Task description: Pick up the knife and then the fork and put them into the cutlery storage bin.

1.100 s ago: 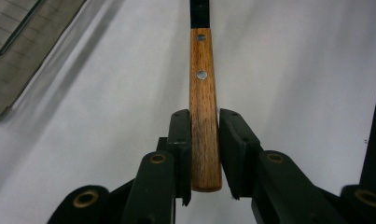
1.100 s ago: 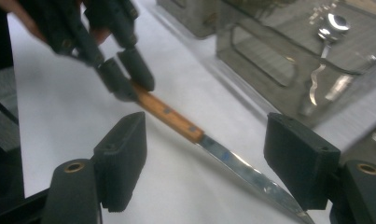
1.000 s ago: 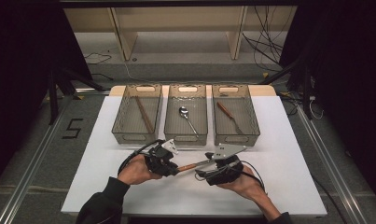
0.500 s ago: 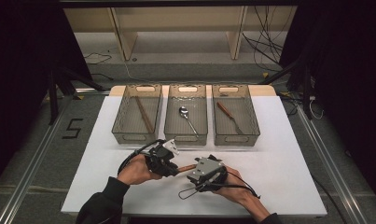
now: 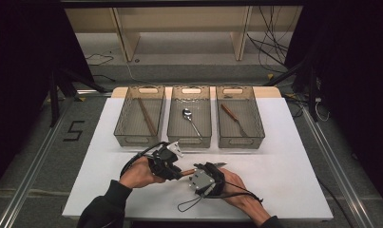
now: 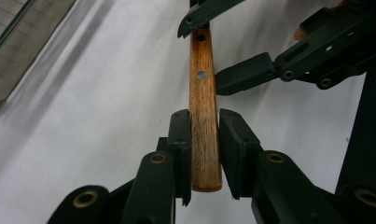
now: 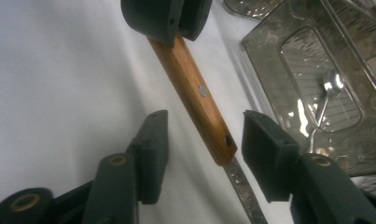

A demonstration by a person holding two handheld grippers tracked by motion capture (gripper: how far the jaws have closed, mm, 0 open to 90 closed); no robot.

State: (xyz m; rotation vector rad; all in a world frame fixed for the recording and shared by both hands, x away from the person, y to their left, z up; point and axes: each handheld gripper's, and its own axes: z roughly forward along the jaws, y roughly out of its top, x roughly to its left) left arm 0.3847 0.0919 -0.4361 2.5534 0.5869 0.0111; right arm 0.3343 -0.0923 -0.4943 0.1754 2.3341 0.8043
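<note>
We see the right gripper (image 5: 209,167) has moved in closer to the left gripper (image 5: 178,174) than a moment ago.
The left gripper squeezes the knife's (image 6: 204,112) wooden handle above the white table (image 5: 284,156); the right gripper's jaws stand wide open around the handle's other end.

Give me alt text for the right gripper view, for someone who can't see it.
Two open black jaws of the right gripper straddle a wooden-handled knife, not touching it, over a white table. The left gripper clamps the handle's far end; a spoon lies in a bin behind.
</note>
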